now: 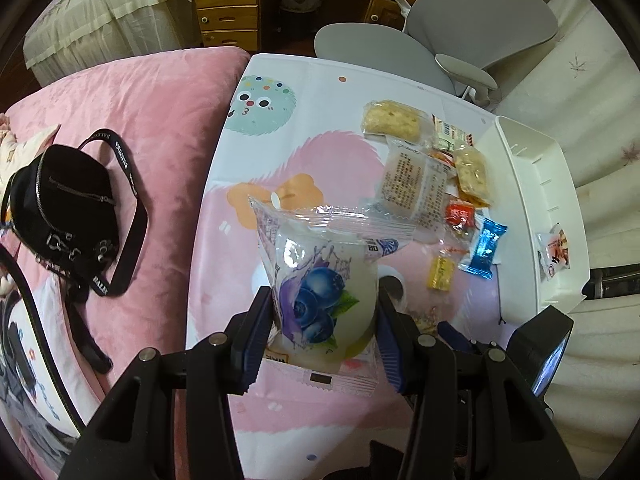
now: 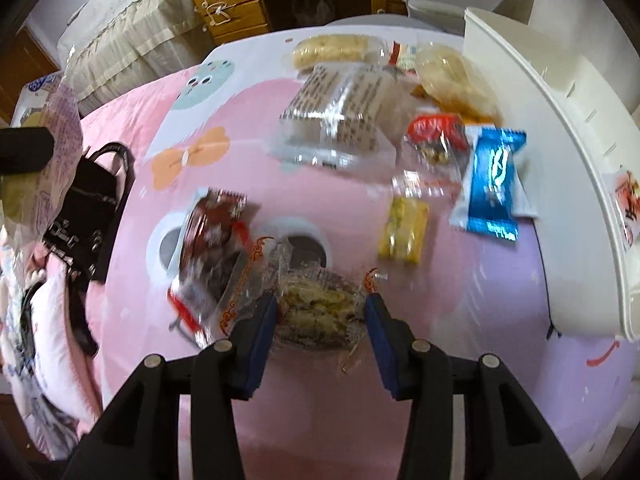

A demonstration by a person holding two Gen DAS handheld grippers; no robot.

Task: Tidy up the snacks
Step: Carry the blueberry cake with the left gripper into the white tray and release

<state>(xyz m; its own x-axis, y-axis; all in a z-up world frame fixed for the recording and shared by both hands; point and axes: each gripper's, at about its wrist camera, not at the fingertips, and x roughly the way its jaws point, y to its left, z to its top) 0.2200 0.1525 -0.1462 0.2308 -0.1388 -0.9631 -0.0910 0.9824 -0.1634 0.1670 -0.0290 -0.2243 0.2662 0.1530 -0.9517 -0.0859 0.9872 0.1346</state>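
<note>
Left wrist view: left hand-held gripper (image 1: 324, 320) clamping the blueberry snack packet (image 1: 320, 284), lifting it above the counter (image 1: 320, 80), left of the white bin (image 1: 532, 184).

Right wrist view: right hand-held gripper (image 2: 320, 316) spreading apart, straddling the clear-wrapped pastry (image 2: 320, 308) lying near the counter's near edge.

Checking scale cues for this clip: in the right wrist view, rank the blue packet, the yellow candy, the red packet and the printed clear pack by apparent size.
1. Printed clear pack
2. Blue packet
3. Red packet and yellow candy: about alike, and blur smears the red one's edges, so I won't rank them.
</note>
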